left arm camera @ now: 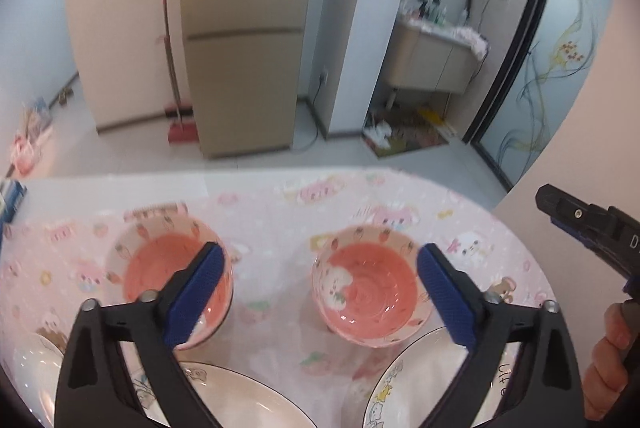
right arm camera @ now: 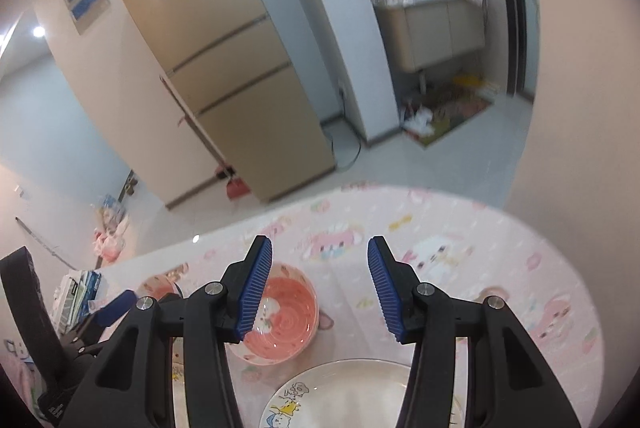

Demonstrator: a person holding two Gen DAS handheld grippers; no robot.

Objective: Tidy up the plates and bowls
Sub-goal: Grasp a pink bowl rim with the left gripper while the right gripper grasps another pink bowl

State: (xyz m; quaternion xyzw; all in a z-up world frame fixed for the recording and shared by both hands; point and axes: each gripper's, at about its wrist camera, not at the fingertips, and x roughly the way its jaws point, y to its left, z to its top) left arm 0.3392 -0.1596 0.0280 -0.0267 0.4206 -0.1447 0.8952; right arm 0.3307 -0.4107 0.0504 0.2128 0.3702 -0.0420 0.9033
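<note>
Two pink bowls with strawberry rims stand on the pink cartoon tablecloth (left arm camera: pixel 280 228): a left bowl (left arm camera: pixel 152 264) and a right bowl (left arm camera: pixel 368 292). White cartoon plates lie nearer me: one at bottom centre (left arm camera: pixel 240 400), one at bottom right (left arm camera: pixel 424 380), a third at the left edge (left arm camera: pixel 28 368). My left gripper (left arm camera: pixel 320 292) is open and empty above the gap between the bowls. My right gripper (right arm camera: pixel 320 292) is open and empty above the right bowl (right arm camera: pixel 284 324) and a plate (right arm camera: pixel 352 392). The left bowl (right arm camera: pixel 160 286) shows behind the left gripper's fingertip (right arm camera: pixel 120 304).
The table's far edge (left arm camera: pixel 200 180) drops to a tiled floor. Beyond stand a beige fridge (left arm camera: pixel 244 48), a broom with a red dustpan (left arm camera: pixel 180 132) and a vanity cabinet (left arm camera: pixel 432 56). A blue-and-white box (left arm camera: pixel 12 200) lies at the table's left edge. A pink wall (left arm camera: pixel 592 156) is on the right.
</note>
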